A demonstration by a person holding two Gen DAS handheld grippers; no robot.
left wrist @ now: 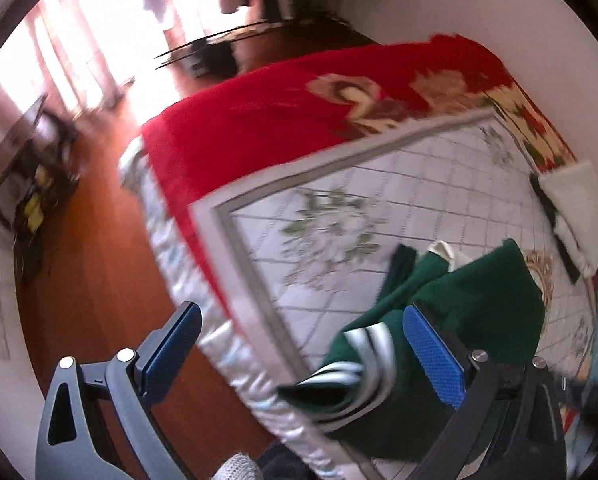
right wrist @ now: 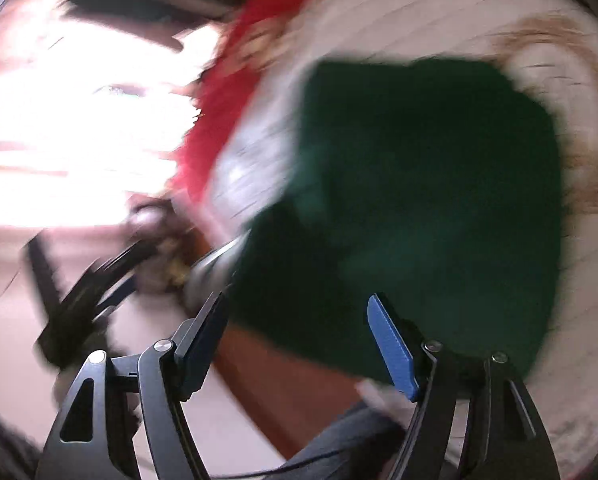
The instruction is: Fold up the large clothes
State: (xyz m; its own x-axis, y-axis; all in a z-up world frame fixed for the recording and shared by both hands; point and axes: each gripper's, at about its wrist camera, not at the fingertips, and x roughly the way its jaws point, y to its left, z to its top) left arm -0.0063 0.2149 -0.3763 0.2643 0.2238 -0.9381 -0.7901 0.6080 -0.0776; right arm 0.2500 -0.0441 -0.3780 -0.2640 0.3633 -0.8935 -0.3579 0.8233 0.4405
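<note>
A dark green garment (left wrist: pixel 459 312) with white-striped cuffs (left wrist: pixel 359 356) lies bunched on the near corner of the bed, over a white quilted cover (left wrist: pixel 379 208). My left gripper (left wrist: pixel 303 328) is open and empty above the bed's edge, its right finger just in front of the garment. In the blurred right wrist view the green garment (right wrist: pixel 419 192) fills the middle. My right gripper (right wrist: pixel 299 328) is open and empty just in front of the garment's near edge.
A red floral blanket (left wrist: pixel 279 112) covers the far half of the bed. A white and black folded item (left wrist: pixel 571 212) lies at the right. Wooden floor (left wrist: pixel 99 280) is to the left, with a dark table (left wrist: pixel 27 160) and a bright window beyond.
</note>
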